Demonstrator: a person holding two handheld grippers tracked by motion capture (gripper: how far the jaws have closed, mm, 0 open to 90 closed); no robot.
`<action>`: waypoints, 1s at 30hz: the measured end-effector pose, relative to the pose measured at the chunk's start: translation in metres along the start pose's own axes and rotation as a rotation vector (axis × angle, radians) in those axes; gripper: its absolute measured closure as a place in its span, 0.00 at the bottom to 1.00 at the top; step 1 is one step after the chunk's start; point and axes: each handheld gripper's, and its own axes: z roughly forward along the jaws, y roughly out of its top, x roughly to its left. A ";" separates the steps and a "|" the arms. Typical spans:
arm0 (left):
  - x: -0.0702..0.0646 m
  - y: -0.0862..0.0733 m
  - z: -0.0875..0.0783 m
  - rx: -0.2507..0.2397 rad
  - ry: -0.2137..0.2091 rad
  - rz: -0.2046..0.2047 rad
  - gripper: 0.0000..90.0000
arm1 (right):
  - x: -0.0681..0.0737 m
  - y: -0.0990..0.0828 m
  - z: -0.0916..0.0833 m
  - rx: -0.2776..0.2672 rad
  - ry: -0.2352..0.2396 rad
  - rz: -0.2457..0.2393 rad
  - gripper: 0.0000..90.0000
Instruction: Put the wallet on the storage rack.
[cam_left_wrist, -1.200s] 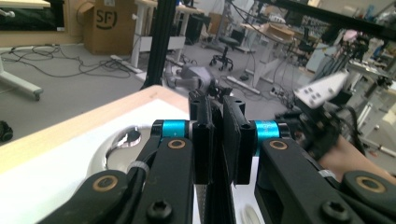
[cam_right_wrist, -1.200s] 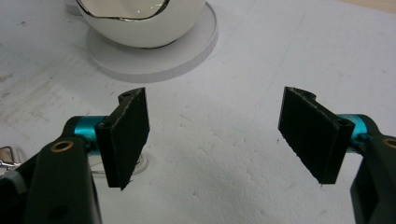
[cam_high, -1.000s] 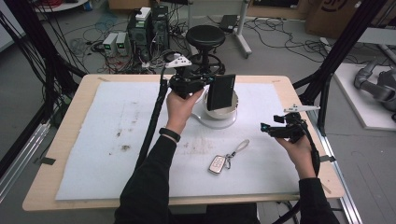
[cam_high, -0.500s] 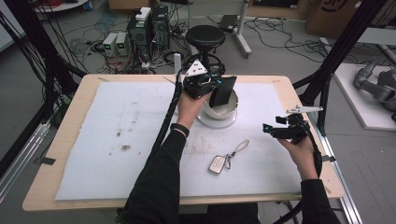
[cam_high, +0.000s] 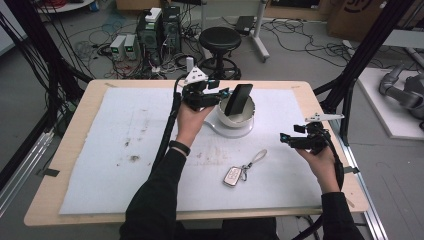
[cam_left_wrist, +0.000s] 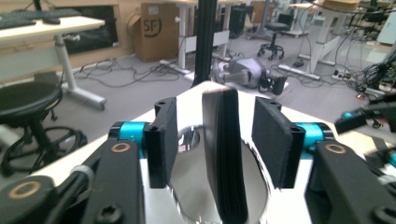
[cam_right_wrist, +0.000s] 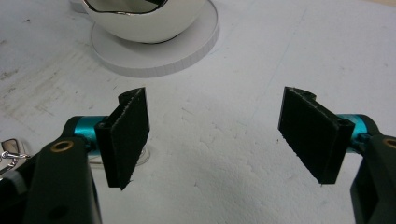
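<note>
The black phone (cam_high: 238, 99) stands on end in the white bowl (cam_high: 235, 119), leaning toward the bowl's far rim, its long axis steeply upright. The left tool (cam_high: 220, 93) sits just beside it on the left in the high view. In the left gripper view the phone (cam_left_wrist: 224, 154) stands edge-on between the two pads (cam_left_wrist: 163, 140), with a visible gap on either side; the jaws have just been opening and no longer press on it. Judged from this, the phone is released and rests on the bowl alone, so the left tool should draw straight back along its own jaw line. The right tool (cam_high: 291, 139) stands wide and empty, well apart, nearer the key fob (cam_high: 231, 176) on the bench (cam_high: 90, 100).
</note>
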 end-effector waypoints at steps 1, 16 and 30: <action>-0.001 -0.001 -0.007 0.011 0.000 -0.004 0.53 | 0.000 0.000 0.000 0.003 0.000 0.003 0.28; -0.004 -0.037 -0.109 0.197 0.020 -0.051 0.33 | 0.003 0.005 0.006 0.014 0.005 -0.008 0.28; 0.013 -0.061 -0.146 0.203 0.073 -0.084 0.32 | 0.003 0.006 0.008 0.022 -0.003 -0.007 0.28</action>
